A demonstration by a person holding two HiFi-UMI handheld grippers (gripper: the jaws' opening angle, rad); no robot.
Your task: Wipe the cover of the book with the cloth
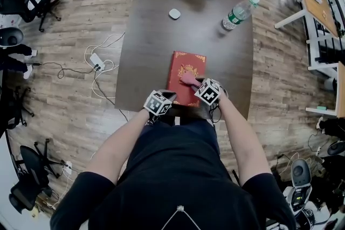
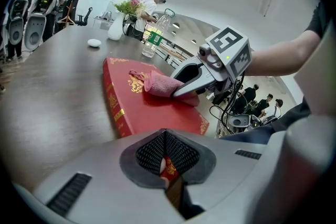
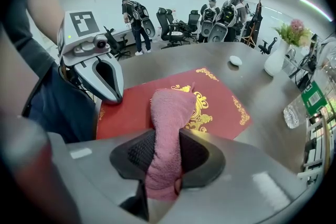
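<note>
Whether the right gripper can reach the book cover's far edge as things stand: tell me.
Probably yes. The right gripper, shut on the cloth, is over the book, whose far half lies bare. The left gripper grips the near edge, out of the way.

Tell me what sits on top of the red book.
The pink cloth, pinched in the right gripper, lies on the red book, over its gold emblem. The left gripper clamps the book's near edge. The part of the emblem beneath the cloth is hidden.
</note>
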